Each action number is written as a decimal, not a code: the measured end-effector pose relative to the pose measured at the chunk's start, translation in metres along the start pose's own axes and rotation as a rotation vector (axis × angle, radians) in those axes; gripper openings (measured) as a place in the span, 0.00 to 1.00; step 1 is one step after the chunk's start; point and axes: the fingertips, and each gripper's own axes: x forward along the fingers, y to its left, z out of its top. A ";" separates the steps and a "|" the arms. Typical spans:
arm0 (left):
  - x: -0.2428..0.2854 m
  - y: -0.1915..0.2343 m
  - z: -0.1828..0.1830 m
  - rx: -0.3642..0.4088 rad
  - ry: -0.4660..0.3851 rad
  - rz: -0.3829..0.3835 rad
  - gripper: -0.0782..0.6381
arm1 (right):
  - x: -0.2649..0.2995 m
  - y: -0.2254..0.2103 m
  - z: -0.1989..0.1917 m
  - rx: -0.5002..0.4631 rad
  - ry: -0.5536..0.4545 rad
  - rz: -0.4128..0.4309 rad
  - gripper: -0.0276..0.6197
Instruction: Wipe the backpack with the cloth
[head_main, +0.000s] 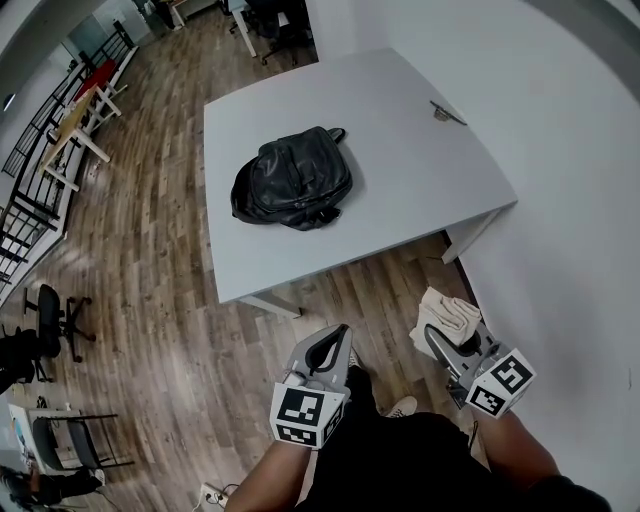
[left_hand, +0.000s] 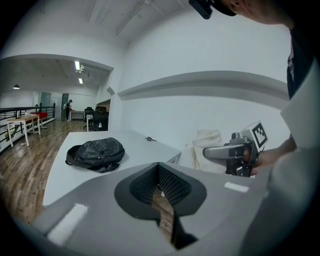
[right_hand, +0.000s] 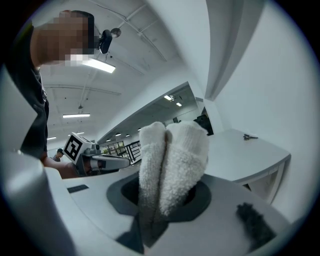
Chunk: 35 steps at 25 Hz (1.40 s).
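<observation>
A black leather backpack (head_main: 292, 180) (left_hand: 95, 152) lies on its side on the pale grey table (head_main: 400, 170), near the table's left edge. Both grippers hang below the table's near edge, over the wooden floor and close to the person's body. My right gripper (head_main: 436, 338) (right_hand: 162, 200) is shut on a folded off-white cloth (head_main: 447, 312) (right_hand: 175, 155), which sticks out past the jaws. My left gripper (head_main: 328, 345) (left_hand: 159, 167) is shut and holds nothing. The left gripper view also shows the right gripper (left_hand: 235, 152) and the cloth (left_hand: 207, 145).
A small metal item (head_main: 443, 112) (right_hand: 248, 136) lies at the table's far right. A white wall (head_main: 560, 150) runs close along the right side. An office chair (head_main: 50, 320) and other tables (head_main: 75, 125) stand on the wooden floor to the left.
</observation>
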 end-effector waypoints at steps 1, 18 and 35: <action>0.002 0.007 0.001 0.011 0.004 0.004 0.12 | 0.007 -0.002 0.002 -0.002 0.006 0.001 0.17; 0.035 0.145 0.018 0.059 0.020 0.075 0.12 | 0.143 -0.034 0.030 -0.042 0.083 0.027 0.17; 0.059 0.203 0.038 0.104 0.052 -0.012 0.12 | 0.234 -0.048 0.077 -0.100 0.021 0.005 0.17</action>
